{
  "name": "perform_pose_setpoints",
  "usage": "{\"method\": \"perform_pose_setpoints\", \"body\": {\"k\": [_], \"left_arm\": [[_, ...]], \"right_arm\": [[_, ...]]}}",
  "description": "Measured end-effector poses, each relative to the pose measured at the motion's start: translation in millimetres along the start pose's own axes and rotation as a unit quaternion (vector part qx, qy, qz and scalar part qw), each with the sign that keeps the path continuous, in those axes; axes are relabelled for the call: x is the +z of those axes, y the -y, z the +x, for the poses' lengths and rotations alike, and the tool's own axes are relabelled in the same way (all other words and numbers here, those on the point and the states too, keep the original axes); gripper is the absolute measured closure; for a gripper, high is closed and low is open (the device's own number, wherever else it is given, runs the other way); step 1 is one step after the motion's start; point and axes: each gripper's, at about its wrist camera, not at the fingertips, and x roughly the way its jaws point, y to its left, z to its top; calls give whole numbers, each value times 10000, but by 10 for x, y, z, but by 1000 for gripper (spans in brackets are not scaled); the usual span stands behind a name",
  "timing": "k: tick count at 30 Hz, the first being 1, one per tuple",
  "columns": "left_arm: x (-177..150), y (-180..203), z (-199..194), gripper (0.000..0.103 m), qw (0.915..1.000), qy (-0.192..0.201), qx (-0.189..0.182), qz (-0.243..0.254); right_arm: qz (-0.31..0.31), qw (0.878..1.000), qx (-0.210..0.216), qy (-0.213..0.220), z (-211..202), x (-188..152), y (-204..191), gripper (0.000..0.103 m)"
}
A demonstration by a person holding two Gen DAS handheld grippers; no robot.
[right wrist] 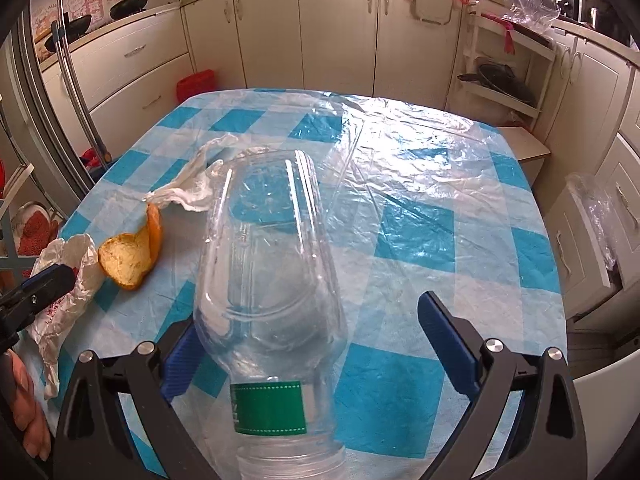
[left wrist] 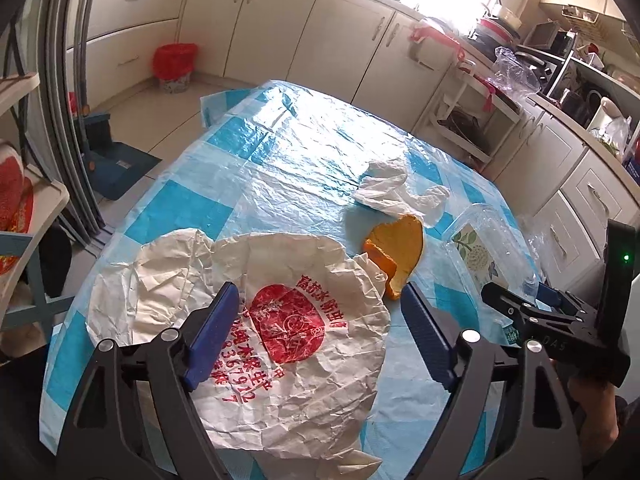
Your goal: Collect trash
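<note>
**Both grippers spread over the litter on the checked table**

The left gripper (left wrist: 316, 334) hangs over a crumpled white paper bag (left wrist: 256, 300) printed with a red round seal and red characters. Its blue pads (left wrist: 212, 336) stand wide apart, one on each side of the print, and they press on nothing; the bag lies flat on the tablecloth (left wrist: 280, 152) beneath and between them. Just beyond the gripper's right finger lies a piece of orange peel (left wrist: 400, 252), curled with its pale inside partly up, its lower tip close to that finger. Farther ahead of the peel sits a crumpled white tissue (left wrist: 390, 192), touching the peel's far edge.

To the right of the left gripper, the right gripper (left wrist: 532, 312) shows from the side, with a clear plastic bottle (left wrist: 486, 248) reaching forward from it.

From the right wrist view, the right gripper (right wrist: 320, 344) is also spread. The clear plastic bottle (right wrist: 272, 272) lies lengthwise between its fingers, base pointing away and the green label band nearest the camera. The bottle's side lies against or hides the left pad, while the right pad (right wrist: 448, 344) stands well clear of it. To the left of this gripper are the orange peel (right wrist: 130, 254), the tissue (right wrist: 192, 190) behind it and the paper bag (right wrist: 68, 280), with the left gripper's finger (right wrist: 44, 284) over the bag
</note>
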Motion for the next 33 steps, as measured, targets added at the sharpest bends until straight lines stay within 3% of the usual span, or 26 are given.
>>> {"method": "perform_pose_setpoints", "body": {"k": [4,8,9,20,26,29,33], "left_arm": [[-20,-15,31,22,10000,-49,-49,-49],[-32,-21,26,21,9999,-29,-79,-61],[-36,-34,24,21,9999,-21,-86,-65],[-58,-182,-97,19,9982,274,-40,-539],[-49,-192,-149,19,9976,390,-5,-566],[-58,-192,-187,19,9975,418,-33,-576],[-90,-175,-224,19,9977,409,-86,-537]], "right_arm": [[161,9997,71,163,-51,10,81,12],[253,9994,221,79,-55,-20,108,42],[277,9993,258,32,-51,-36,114,45],[95,9994,317,-58,-326,-293,66,45],[88,9993,306,-218,-429,-473,39,44],[156,9993,286,-172,-458,-515,42,31],[108,9996,248,3,-503,-503,12,24]]}}
